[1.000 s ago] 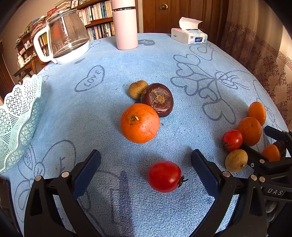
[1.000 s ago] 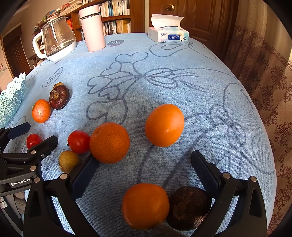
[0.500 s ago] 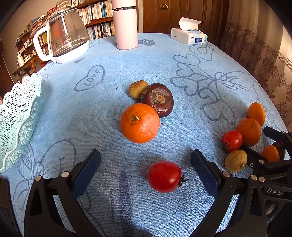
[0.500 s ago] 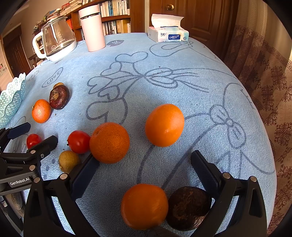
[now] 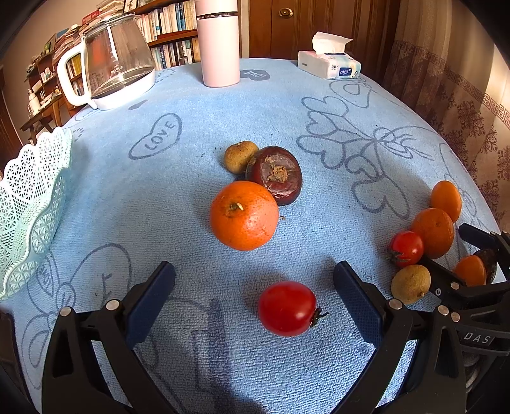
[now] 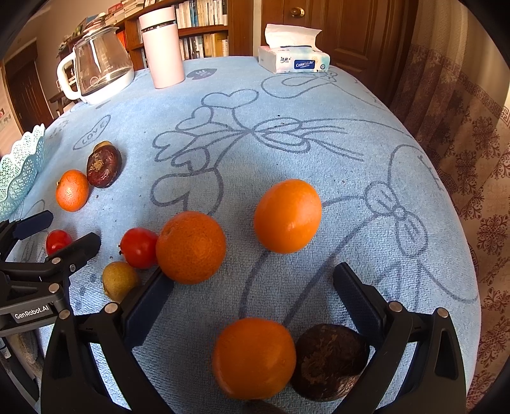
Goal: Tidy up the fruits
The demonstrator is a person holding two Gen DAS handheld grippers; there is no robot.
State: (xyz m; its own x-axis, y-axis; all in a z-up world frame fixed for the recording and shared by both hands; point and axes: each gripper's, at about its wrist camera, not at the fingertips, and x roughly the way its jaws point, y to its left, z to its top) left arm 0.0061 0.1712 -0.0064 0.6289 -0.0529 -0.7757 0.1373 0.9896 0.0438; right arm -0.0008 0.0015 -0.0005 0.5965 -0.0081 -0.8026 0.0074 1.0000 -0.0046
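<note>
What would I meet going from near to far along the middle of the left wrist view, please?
Left gripper → tomato → orange → dark purple fruit → small brown fruit → pink tumbler.

Matt looped cloth over the surface (image 5: 287,105); glossy smooth tomato (image 5: 287,308); dimpled orange (image 5: 244,215); clear glass jug (image 5: 118,60); perforated plastic basket (image 5: 28,203); wooden door (image 6: 344,28)
</note>
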